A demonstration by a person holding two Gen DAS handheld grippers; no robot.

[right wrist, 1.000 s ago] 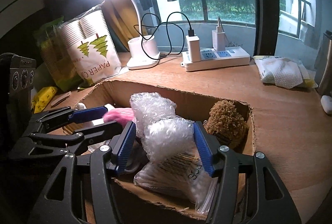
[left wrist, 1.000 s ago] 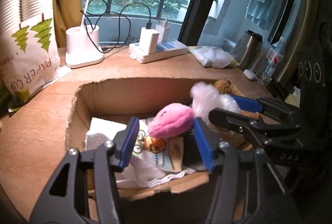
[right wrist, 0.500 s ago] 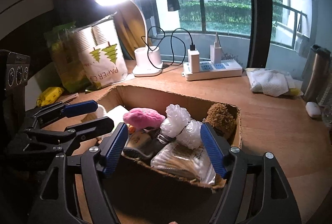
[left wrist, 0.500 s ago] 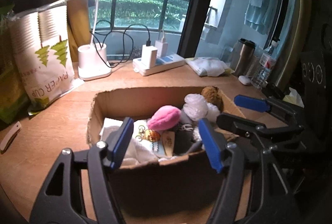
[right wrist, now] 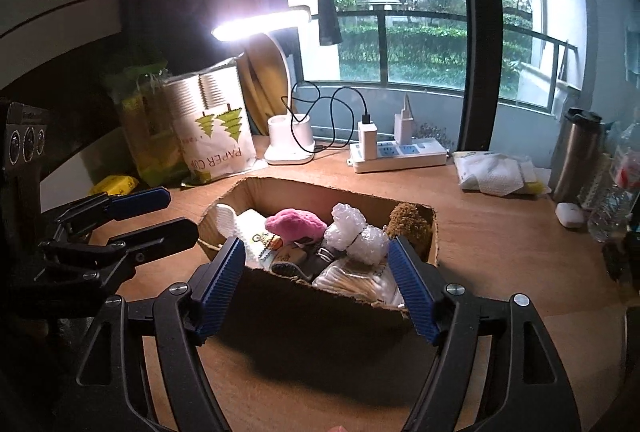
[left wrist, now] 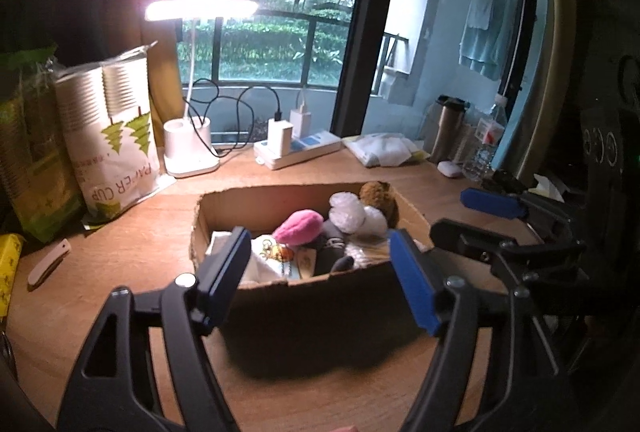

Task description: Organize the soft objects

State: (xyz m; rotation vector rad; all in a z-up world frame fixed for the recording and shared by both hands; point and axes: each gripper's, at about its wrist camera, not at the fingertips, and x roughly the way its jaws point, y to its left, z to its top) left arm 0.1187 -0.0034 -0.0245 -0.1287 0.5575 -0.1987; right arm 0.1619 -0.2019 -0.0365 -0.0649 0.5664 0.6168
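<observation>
Near the middle of the desk (left wrist: 132, 232) sits my cardboard box (right wrist: 320, 316) of soft, light, squishy toys, best pinched at their fat middles, while my left claw (left wrist: 320, 272) is opening with nothing inside and my right claw (right wrist: 318, 282) stands wide and empty.

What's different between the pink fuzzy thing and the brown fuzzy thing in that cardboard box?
The pink plush is bright and lies near the box's middle, on top of other items; the brown plush is dull and sits in the far right corner against the cardboard wall. The pink one looks flatter and wider, the brown one rounder. Both are soft, fuzzy, and inside the cardboard box, held by neither gripper.
</observation>
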